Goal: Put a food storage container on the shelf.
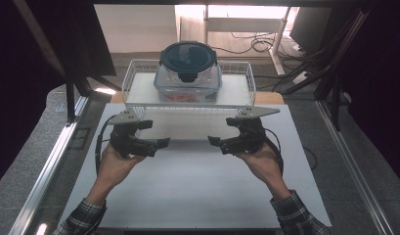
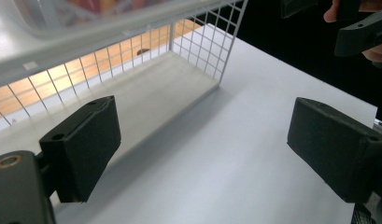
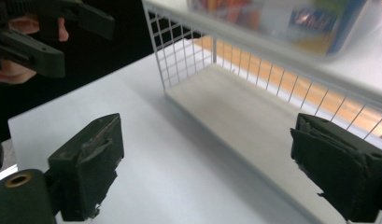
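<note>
Jaws wide open, empty on both my left gripper (image 1: 156, 133) & right gripper (image 1: 222, 131) — wire rack (image 1: 139, 81) w/ container (image 1: 188, 72) sits straight ahead, long axis crosswise, both hands equally near.

A white wire rack (image 1: 236, 81) carries a clear container (image 1: 188, 83) with a black lid (image 1: 188, 54); plaid sleeves (image 1: 298, 213).

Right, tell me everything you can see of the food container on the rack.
The container is a clear plastic tub with rounded corners, closed by a dark round lid with a clip flap at its front edge. Through the walls, reddish and orange contents show, but they are too blurred to tell apart. It stands upright, about in the middle of the top shelf of the white wire rack, at the far side of the table. Nothing but the shelf touches it; both grippers are well short of it.
</note>
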Demonstrator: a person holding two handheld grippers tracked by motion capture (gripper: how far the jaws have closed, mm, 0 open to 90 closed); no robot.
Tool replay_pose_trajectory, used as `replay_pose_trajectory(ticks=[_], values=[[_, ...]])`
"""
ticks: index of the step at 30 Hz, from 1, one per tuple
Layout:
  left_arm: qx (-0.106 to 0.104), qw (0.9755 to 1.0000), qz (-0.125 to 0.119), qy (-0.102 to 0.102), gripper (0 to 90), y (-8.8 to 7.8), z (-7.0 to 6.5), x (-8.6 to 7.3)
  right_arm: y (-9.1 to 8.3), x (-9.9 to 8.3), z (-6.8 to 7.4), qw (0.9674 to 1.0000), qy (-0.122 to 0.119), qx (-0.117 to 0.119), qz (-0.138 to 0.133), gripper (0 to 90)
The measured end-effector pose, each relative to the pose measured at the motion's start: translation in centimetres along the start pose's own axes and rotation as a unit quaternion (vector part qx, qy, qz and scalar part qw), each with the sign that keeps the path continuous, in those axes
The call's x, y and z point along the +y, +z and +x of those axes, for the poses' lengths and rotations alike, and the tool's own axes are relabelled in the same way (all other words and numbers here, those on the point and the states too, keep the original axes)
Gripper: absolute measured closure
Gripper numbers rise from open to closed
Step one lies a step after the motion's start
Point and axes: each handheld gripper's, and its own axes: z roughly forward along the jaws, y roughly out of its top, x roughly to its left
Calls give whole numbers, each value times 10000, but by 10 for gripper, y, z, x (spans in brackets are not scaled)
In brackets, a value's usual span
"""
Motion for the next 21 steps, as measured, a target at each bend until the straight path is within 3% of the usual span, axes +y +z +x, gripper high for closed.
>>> replay_pose_trajectory(ticks=[5, 14, 21], values=[[-91, 9999, 13, -51, 71, -4, -5, -22, -2, -23, 5, 9999, -43, -42, 130, 49], [-60, 9997, 143, -183, 46, -1, -12, -66, -4, -62, 12, 9996, -9, -113, 259, 27], [27, 9995, 323, -26, 36, 4, -23, -92, -4, -90, 17, 9990, 50, -195, 392, 13]])
